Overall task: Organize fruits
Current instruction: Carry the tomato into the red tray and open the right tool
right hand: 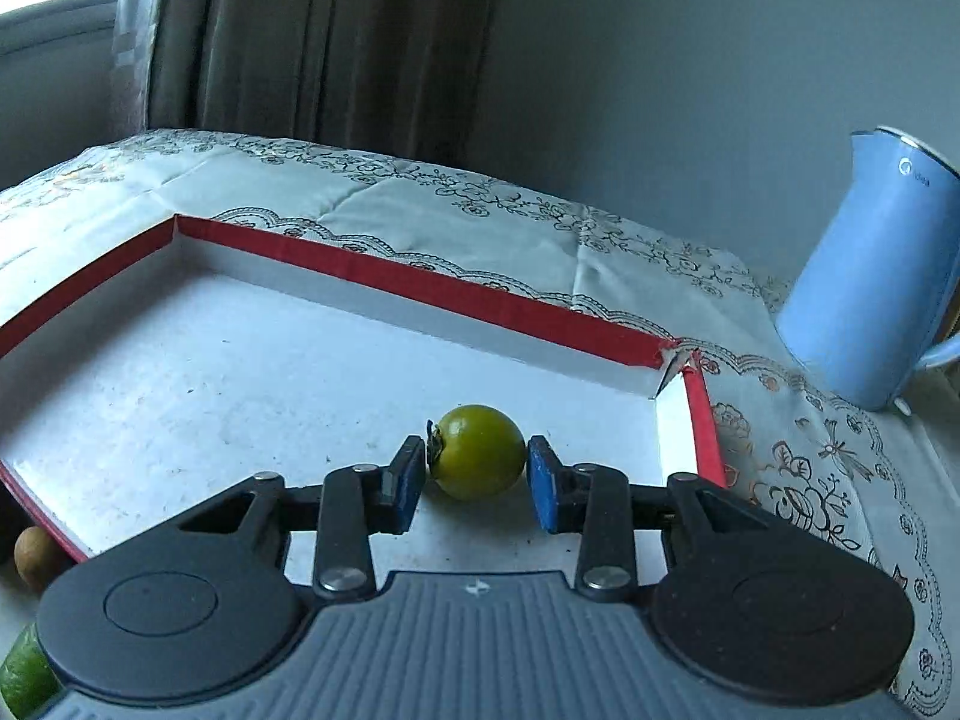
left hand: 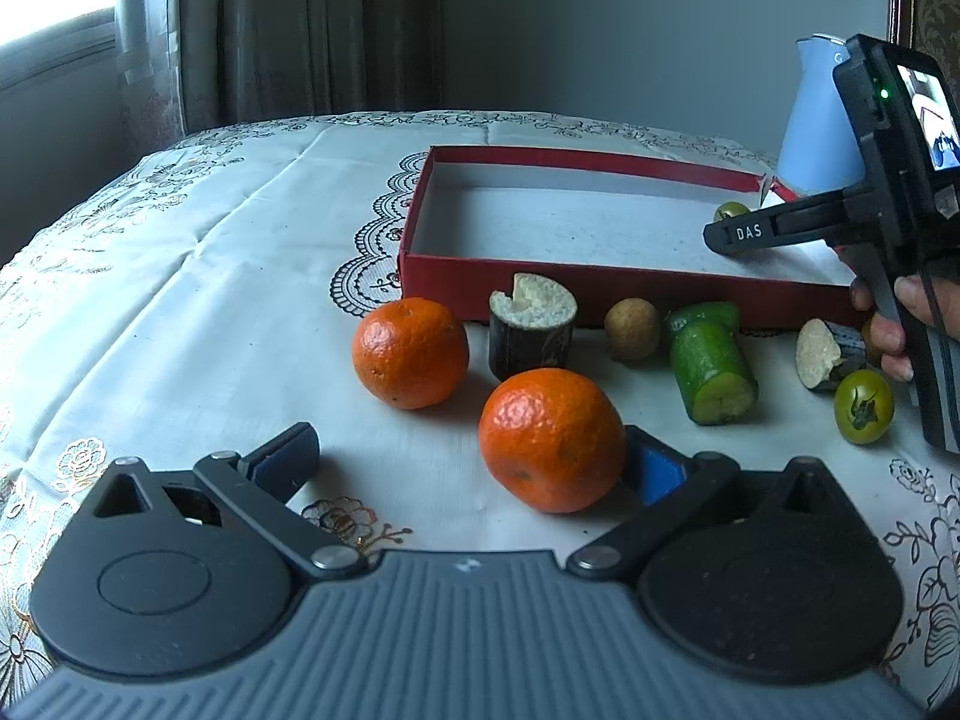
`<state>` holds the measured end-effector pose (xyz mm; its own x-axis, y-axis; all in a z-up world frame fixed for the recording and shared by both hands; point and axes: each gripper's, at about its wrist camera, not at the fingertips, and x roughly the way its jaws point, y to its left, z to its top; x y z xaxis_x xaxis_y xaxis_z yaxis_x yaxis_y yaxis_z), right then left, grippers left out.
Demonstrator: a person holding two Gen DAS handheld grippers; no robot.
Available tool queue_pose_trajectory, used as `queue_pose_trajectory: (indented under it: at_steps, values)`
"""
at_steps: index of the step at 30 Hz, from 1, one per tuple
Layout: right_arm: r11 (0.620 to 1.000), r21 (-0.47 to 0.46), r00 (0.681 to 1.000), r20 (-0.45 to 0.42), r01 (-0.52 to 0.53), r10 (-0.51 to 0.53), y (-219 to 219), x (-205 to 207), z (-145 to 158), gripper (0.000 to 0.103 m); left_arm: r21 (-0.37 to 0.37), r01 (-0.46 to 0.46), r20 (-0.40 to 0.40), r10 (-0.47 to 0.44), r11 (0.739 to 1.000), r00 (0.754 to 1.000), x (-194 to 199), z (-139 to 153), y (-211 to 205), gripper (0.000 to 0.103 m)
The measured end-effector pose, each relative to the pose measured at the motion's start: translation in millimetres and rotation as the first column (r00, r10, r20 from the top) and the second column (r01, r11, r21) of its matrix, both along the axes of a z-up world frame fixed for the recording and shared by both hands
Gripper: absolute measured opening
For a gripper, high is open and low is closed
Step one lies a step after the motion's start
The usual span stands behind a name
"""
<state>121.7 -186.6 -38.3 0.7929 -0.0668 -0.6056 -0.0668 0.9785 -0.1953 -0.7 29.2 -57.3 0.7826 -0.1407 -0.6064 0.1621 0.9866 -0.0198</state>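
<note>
While we are easing the right tool (right hand: 477, 468) apart around the green tomato (right hand: 478, 450) in the red box's (right hand: 384, 276) far right corner, it is risking rolling away; the left tool (left hand: 474, 468) is gaping beside an orange (left hand: 552, 438).

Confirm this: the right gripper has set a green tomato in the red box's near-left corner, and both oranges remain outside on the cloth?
Not quite. The green tomato sits by the red box's far-right corner, as the right wrist view shows, between the right gripper's pads. Both oranges remain outside.

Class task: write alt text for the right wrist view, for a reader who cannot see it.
A small green tomato sits on the white floor of a red-walled box, between the right gripper's blue pads, which stand just clear of it. A light blue jug stands on the embroidered tablecloth beyond.
</note>
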Motion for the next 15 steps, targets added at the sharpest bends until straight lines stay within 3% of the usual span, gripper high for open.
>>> queue_pose_trajectory:
  at_steps: [1, 5, 15]
  values:
    - [1.000, 0.011, 1.000, -0.004, -0.003, 0.003, -1.0, 0.0, 0.3, 0.041, 0.000, 0.000, 0.000, 0.000, 1.000, 1.000, 0.0, 0.0, 0.0, 0.103]
    - [0.998, 0.059, 1.000, -0.020, 0.009, -0.008, -8.3, -2.2, 2.3, 0.069, 0.000, 0.000, 0.000, 0.000, 1.000, 1.000, 0.0, 0.0, 0.2, 0.103]
    - [0.985, 0.166, 0.997, 0.039, 0.053, -0.060, -33.4, -41.6, 21.8, 0.070, 0.002, -0.001, 0.001, 0.001, 1.000, 1.000, -0.6, -0.1, 1.1, 0.103]
